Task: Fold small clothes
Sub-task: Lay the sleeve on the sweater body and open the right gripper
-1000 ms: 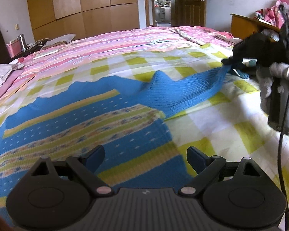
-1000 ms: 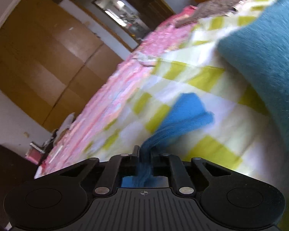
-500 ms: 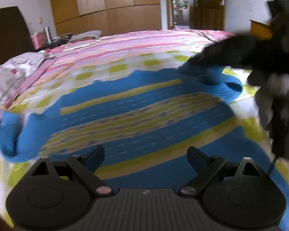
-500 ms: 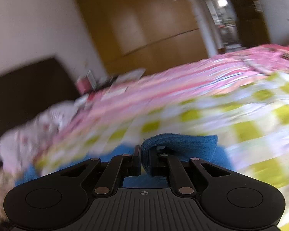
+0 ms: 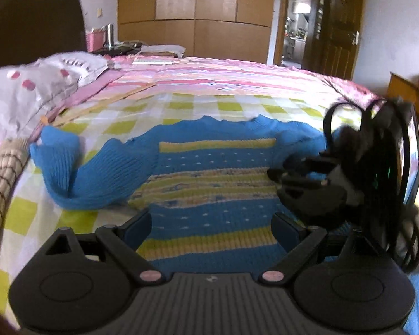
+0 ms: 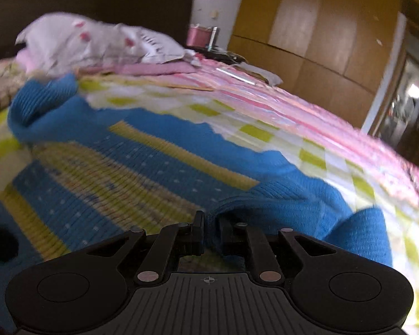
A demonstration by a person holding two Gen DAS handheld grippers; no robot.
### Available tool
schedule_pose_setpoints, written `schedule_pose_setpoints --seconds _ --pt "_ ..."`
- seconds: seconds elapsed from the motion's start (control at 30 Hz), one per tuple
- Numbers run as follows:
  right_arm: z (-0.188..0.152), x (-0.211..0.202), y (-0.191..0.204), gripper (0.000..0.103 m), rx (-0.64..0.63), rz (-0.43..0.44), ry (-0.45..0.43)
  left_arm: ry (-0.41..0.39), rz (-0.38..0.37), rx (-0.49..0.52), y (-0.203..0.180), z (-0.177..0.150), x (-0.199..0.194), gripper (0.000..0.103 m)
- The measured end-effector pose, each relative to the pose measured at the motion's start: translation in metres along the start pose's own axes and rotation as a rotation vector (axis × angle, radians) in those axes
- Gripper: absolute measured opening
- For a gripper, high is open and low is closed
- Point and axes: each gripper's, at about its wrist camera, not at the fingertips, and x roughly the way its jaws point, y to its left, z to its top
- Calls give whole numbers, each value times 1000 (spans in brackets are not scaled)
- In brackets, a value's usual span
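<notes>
A blue knitted sweater (image 5: 209, 184) with yellow stripes is lying spread across the green-and-white checked sheet (image 5: 103, 128) of the bed, toward its near edge. At the bed's left edge, near a grey pillow with pink dots (image 5: 42, 89), one sleeve (image 5: 78, 173) is lying bunched and curling back toward the sweater's body. The left gripper (image 5: 211, 227) is hovering over the sweater's lower part with its fingers spread wide apart and nothing between them. Toward the bed's right side, the right gripper (image 6: 209, 233) is sitting low over the other sleeve (image 6: 307, 212), which is lying doubled onto the sweater. Its fingers are standing close together; they have just been opening slightly, with a fold of blue knit lying in the narrow gap. Whether the pads are pressing on it is not clear.
</notes>
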Motion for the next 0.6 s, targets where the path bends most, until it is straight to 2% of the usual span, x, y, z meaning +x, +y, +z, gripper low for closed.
schedule_pose_setpoints --seconds 0.13,0.2,0.33,0.6 --pt "0 0 1 14 -3 -18 19 -15 -8 -44 10 -1 -5 97" --pt "3 1 -8 17 66 -4 43 -27 -6 -59 14 1 -7 97" --pt "2 -4 -40 40 340 59 91 -23 -24 -104 23 2 -8 97" --pt "-30 -18 -103 49 988 169 62 -39 -42 -123 28 3 -12 97"
